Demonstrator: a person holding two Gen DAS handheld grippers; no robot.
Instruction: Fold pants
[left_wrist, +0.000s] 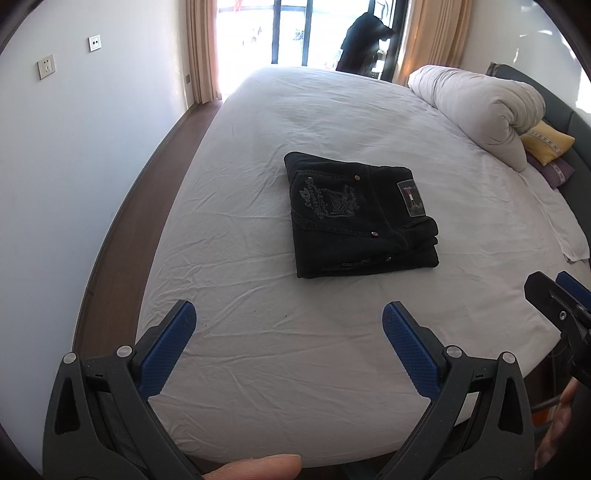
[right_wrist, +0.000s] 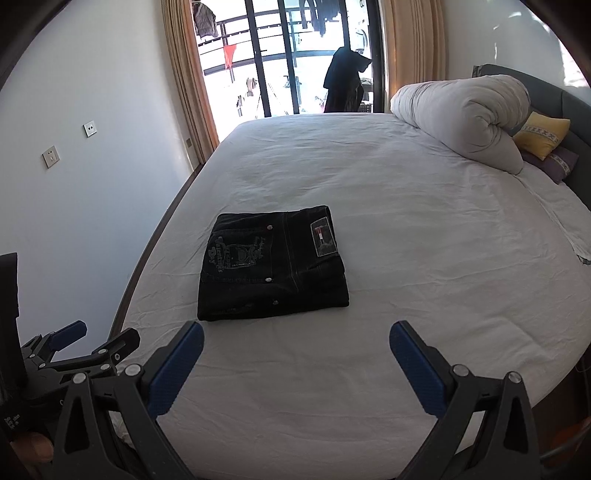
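Lying folded into a compact stack mid-bed on the white sheet (left_wrist: 258, 350), the black denim pants (left_wrist: 358, 218) look finished. Left gripper (left_wrist: 288, 328) and right gripper (right_wrist: 295, 347) hover empty, jaws spread; any stray nudge could topple the layers.

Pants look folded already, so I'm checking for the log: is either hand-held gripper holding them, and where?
Nothing held. Left hand-held gripper and right hand-held gripper are open, short of the pants.
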